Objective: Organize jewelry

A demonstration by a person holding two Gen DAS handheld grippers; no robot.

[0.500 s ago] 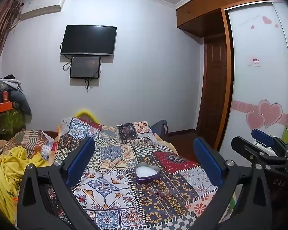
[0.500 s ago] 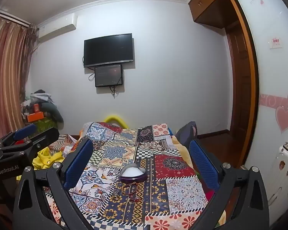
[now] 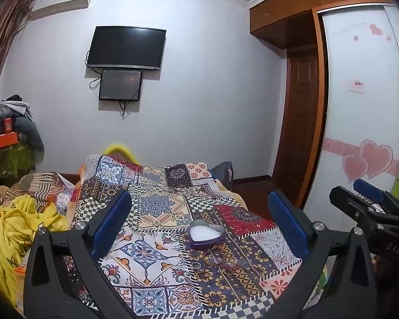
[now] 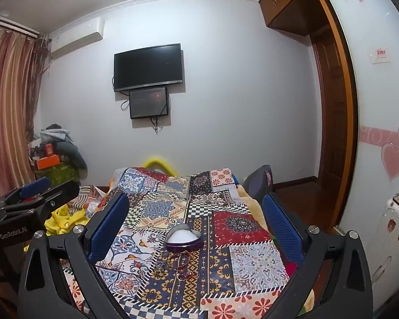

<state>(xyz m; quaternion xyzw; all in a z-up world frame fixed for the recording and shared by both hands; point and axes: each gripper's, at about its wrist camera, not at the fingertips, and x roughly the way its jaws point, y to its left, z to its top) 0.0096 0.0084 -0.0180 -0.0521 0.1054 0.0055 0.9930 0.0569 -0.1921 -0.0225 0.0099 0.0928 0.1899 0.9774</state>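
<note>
A purple heart-shaped box [image 3: 206, 234] with a white lining sits open on the patchwork bedspread [image 3: 157, 212]; it also shows in the right wrist view [image 4: 183, 237]. Loose jewelry [image 3: 216, 261], a bracelet and small rings, lies just in front of the box, and shows in the right wrist view [image 4: 178, 263] too. My left gripper [image 3: 199, 226] is open and empty, held above the bed short of the box. My right gripper [image 4: 195, 226] is open and empty, likewise short of the box. Each gripper appears at the edge of the other's view.
A yellow garment [image 3: 21, 228] and striped bedding are piled left of the bedspread. A wardrobe with pink hearts [image 3: 364, 138] and a wooden door stand right. A white suitcase [image 4: 393, 236] stands at the right. A TV [image 3: 125, 47] hangs on the far wall.
Both views have tilted and shifted slightly; the box and jewelry have not moved. Both grippers stay open.
</note>
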